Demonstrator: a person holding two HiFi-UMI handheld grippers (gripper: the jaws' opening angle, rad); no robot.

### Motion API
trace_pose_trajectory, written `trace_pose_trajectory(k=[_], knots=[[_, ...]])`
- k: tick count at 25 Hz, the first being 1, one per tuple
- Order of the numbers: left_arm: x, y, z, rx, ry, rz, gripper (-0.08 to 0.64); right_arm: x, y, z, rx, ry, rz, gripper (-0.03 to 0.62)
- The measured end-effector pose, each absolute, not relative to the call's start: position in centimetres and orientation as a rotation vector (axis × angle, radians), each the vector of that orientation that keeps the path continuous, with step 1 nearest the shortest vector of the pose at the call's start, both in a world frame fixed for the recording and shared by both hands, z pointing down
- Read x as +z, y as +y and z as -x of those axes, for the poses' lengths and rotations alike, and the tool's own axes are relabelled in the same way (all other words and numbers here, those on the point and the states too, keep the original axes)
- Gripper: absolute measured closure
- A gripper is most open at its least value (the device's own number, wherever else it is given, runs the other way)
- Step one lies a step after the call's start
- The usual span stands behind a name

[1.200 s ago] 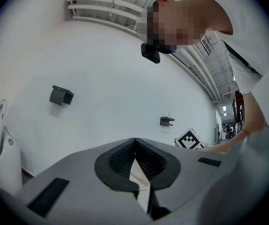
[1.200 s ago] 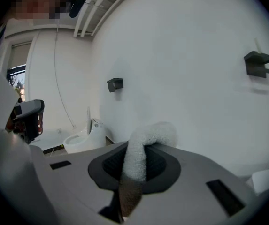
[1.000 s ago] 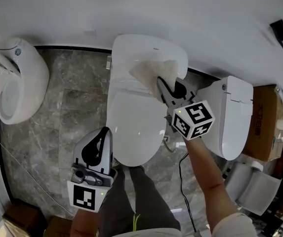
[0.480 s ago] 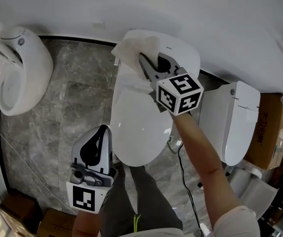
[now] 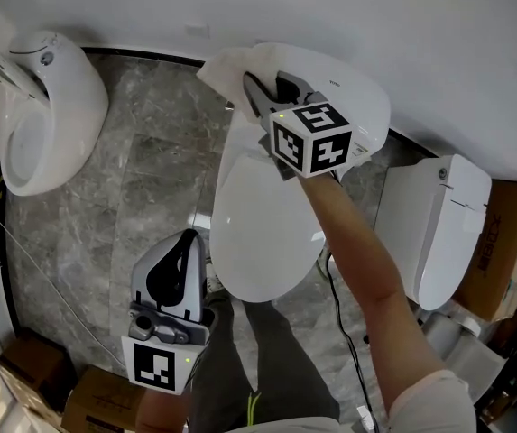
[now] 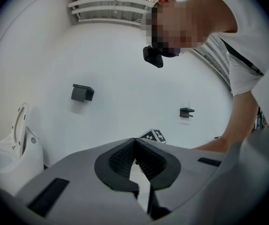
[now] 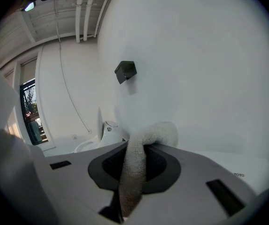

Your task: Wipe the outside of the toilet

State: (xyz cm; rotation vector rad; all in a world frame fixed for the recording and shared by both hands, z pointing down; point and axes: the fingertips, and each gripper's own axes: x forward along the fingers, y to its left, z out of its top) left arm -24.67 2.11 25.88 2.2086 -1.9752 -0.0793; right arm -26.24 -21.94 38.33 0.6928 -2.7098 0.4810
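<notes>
The white toilet (image 5: 267,233) stands against the wall with its lid down, and its tank (image 5: 353,93) sits behind. My right gripper (image 5: 256,88) is over the tank's left end, shut on a white cloth (image 5: 225,69) that drapes over that corner. In the right gripper view the cloth (image 7: 135,172) is pinched between the jaws of the right gripper (image 7: 139,149), with the tank top (image 7: 247,165) just beneath. My left gripper (image 5: 186,242) hangs low in front of the bowl, off the toilet. In its own view the left gripper (image 6: 135,140) is shut with nothing in it.
A second toilet (image 5: 50,106) with its seat raised stands to the left, and a third one (image 5: 438,228) to the right. Cardboard boxes (image 5: 497,251) sit at the far right and another box (image 5: 96,404) at the lower left. A cable (image 5: 341,332) runs over the marble floor.
My right gripper has swept the cloth leftwards across the tank top, from its right part to its left corner. The left gripper has stayed in place.
</notes>
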Motion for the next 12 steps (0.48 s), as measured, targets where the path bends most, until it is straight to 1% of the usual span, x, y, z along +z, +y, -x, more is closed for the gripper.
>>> trace_pose_trajectory(k=[5, 12], knots=[[26.5, 2.3, 25.2, -0.05, -1.983, -2.195, 0.543, 41.0, -23.4, 25.7, 0.397, -2.633, -0.742, 0.522], [26.9, 1.8, 24.7, -0.057, -1.969, -2.196, 0.543, 41.7, -25.2, 23.9, 0.314, -2.579, -0.8, 0.522]])
